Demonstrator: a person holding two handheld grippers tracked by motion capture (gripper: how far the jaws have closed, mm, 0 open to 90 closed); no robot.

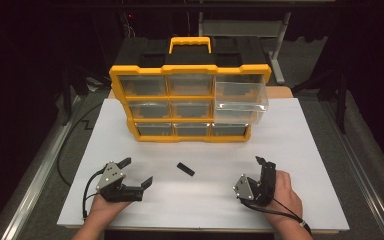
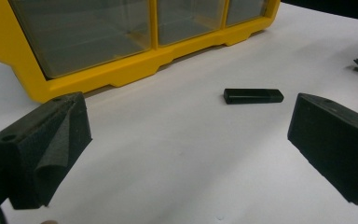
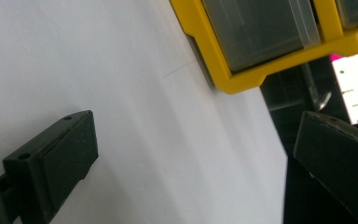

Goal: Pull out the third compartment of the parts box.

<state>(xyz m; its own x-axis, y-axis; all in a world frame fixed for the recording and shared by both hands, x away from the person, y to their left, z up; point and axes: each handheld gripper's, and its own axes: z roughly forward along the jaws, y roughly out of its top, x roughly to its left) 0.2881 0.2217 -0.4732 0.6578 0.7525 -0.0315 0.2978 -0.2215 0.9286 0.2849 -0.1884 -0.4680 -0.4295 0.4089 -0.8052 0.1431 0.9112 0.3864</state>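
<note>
Left gripper [image 1: 139, 173]: jaws spread wide, nothing between them, touching nothing; held low over the near left of the tabletop [image 1: 305, 165], aimed toward the middle. Matte black blocky jaws, pads of rough foam-like texture with a wedge-shaped face. Grey three-cornered plate on top, cable trailing back to the hand.

Right gripper [image 1: 263, 164]: jaws at full spread, empty, clear of any object; held at the near right of the tabletop, pointing away from the person. Same black angular jaws, small screw holes on the upper faces in the right gripper view.

Black stick [image 1: 185, 169]: small, flat, rectangular, smooth plastic with a cap-like end section, resembling a USB drive. Lying flat on the tabletop between the two grippers, nearer the left one, well apart from both; in the left gripper view just ahead of the open jaws [image 2: 253, 96].

Drawer organiser [image 1: 145, 135]: yellow plastic frame, black top, yellow carry handle, three rows of three clear drawers. Standing upright at the far middle of the tabletop. Top right drawer [image 1: 241, 102] pulled out, transparent, glossy.

Tabletop: flat, white, matte, rectangular board.
</note>
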